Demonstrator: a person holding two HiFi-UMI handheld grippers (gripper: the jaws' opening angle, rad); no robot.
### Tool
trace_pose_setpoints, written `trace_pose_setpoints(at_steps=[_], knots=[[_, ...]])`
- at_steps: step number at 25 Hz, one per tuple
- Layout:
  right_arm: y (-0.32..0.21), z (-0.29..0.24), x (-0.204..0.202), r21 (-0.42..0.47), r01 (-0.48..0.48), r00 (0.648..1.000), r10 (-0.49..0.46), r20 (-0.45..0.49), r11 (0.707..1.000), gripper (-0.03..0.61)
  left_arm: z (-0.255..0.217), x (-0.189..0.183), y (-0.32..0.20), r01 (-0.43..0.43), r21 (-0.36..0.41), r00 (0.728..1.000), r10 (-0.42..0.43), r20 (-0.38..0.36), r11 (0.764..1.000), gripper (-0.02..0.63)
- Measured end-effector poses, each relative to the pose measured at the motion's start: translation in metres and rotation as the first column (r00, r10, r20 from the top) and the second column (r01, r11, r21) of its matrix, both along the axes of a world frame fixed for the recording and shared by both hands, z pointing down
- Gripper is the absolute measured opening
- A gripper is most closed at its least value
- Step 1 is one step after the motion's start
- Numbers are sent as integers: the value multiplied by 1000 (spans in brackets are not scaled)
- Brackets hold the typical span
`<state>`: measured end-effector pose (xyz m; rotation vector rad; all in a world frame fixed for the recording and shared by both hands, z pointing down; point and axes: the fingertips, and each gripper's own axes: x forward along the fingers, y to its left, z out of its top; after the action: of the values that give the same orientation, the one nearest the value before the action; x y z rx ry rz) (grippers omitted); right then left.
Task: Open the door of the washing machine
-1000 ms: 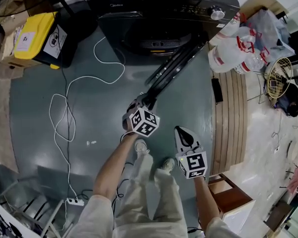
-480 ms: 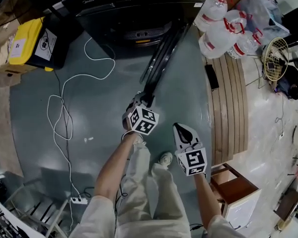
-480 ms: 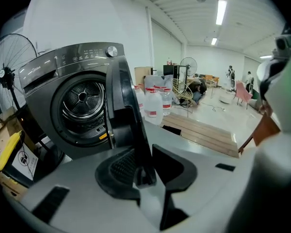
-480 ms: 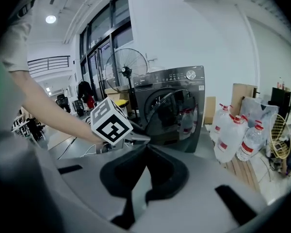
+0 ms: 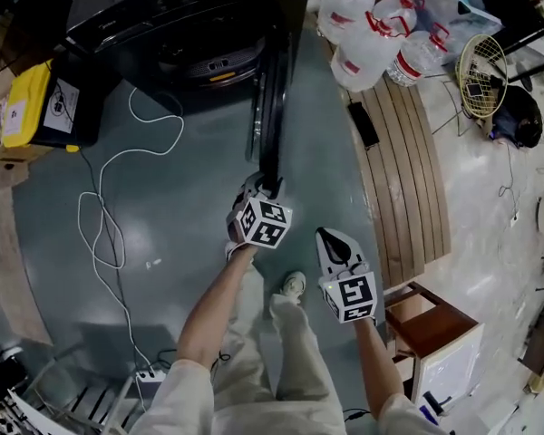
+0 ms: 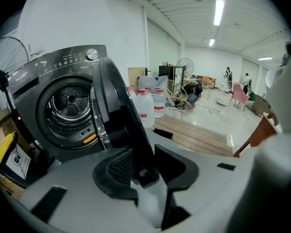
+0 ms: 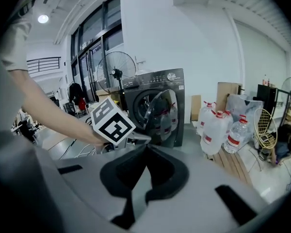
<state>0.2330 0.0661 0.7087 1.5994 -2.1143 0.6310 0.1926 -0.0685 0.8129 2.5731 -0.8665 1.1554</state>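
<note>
The dark washing machine [image 5: 208, 7] stands at the top of the head view, its drum [image 6: 70, 101] exposed. Its round door [image 5: 270, 125] is swung far out and points edge-on toward me. My left gripper [image 5: 270, 187] is shut on the door's free edge [image 6: 116, 106], which sits between the two jaws. Those jaws have just been opening a little with the door edge still between them. My right gripper [image 5: 331, 236] hangs lower right, apart from the door, shut with nothing in it [image 7: 144, 152].
Large water bottles [image 5: 367, 34] stand right of the machine beside a slatted wooden platform [image 5: 403, 170]. A yellow-lidded box [image 5: 27, 98] sits left. A white cable [image 5: 109, 216] loops over the grey floor. A wooden cabinet [image 5: 435, 333] is at the lower right. My feet [image 5: 290, 288] are below the grippers.
The door has swung further open, from slanting right to nearly straight toward me. The machine has slid up and left in the head view as I back away with both grippers.
</note>
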Motion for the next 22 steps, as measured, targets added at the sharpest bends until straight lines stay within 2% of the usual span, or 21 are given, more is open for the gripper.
trace_pose_setpoints(at_steps=[9, 22], knots=[[40, -1, 52, -9, -90, 996, 90, -16, 996, -1, 0, 53, 19, 29, 1, 999, -29, -29, 1000, 126], [97, 0, 108, -27, -207, 978, 206, -30, 978, 0, -1, 105, 35, 62, -5, 997, -63, -53, 998, 132]])
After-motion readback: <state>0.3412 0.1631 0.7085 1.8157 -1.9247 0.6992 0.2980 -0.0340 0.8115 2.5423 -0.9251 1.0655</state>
